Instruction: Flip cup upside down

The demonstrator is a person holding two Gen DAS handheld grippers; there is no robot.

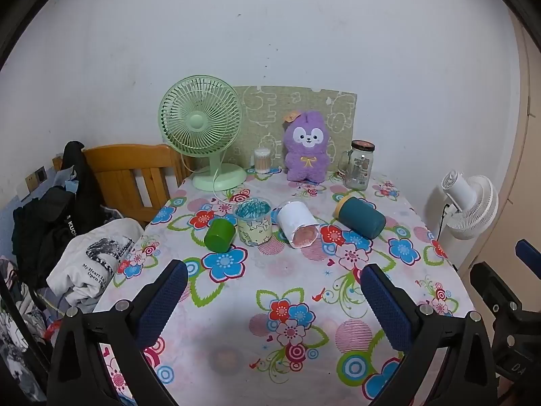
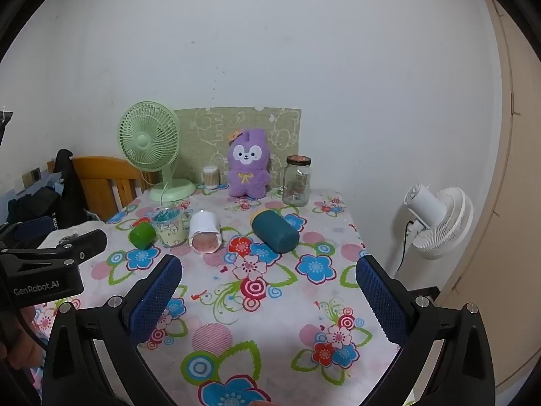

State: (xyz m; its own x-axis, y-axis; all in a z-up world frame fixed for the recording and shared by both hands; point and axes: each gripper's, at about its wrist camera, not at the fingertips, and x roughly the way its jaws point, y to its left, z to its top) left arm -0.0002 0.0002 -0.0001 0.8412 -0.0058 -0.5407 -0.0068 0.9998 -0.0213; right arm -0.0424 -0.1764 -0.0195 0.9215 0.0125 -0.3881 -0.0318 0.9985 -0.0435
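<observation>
Clear plastic cup (image 1: 253, 221) stands upright mid-surface, light and thin-walled, so I'll pinch its sides gently; both left gripper (image 1: 274, 291) and right gripper (image 2: 268, 284) jaws spread wide, empty

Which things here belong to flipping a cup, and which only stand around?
For the job:
- small green plastic cup, on its side
- clear patterned plastic cup, upright
- white paper cup, on its side
- dark teal cylindrical cup, on its side

Standing around:
- green desk fan
- purple plush rabbit
- glass jar
</observation>
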